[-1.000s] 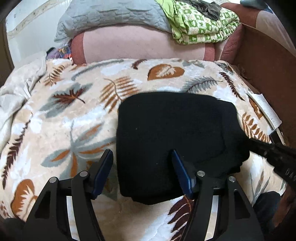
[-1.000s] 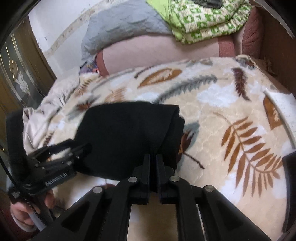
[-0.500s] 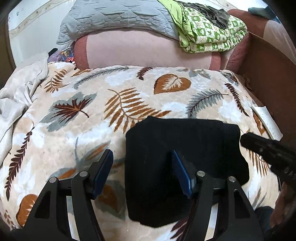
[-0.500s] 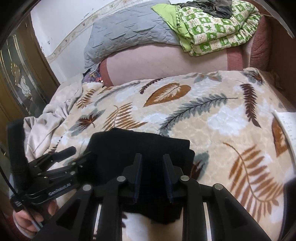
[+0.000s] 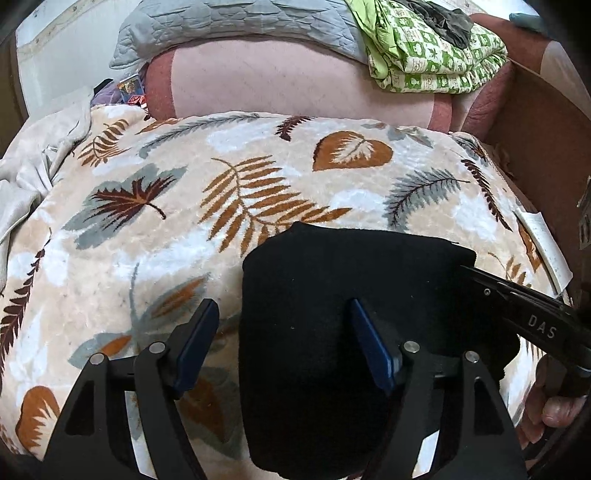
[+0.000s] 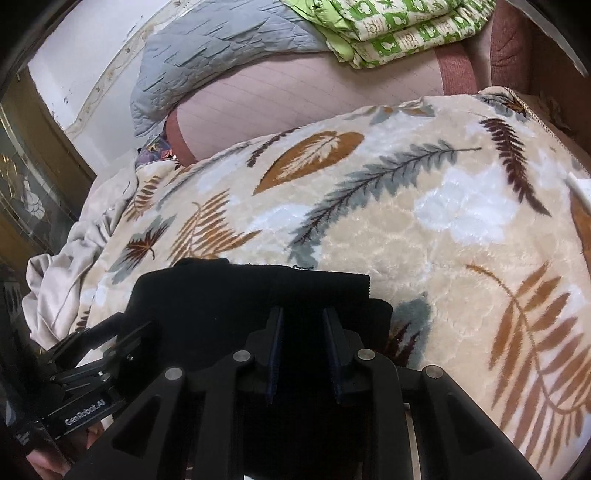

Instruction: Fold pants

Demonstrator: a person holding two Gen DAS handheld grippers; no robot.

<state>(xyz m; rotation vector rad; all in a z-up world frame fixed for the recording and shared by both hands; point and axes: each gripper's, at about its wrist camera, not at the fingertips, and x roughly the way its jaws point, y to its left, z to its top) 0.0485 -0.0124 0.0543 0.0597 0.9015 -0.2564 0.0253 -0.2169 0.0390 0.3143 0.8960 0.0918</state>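
Pants (image 5: 343, 332) lie folded on the leaf blanket (image 5: 258, 192), under both my tongs: left gripper (image 5: 284, 339) wide open, right gripper (image 6: 303, 354) ajar, neither gripping. Snagging cloth could undo the fold.

A: Bed cover?
B: Leaf-print blanket (image 5: 184, 236), cream ground, brown and grey leaves.
A: Behind it?
B: Pink bolster (image 5: 280, 81); on it a grey quilted pillow (image 5: 229, 22) and a green patterned quilt (image 5: 436, 55), folded.

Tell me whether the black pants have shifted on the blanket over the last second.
Yes. The folded black pants now lie nearer the camera, further from the brown heart-shaped leaf on the blanket.
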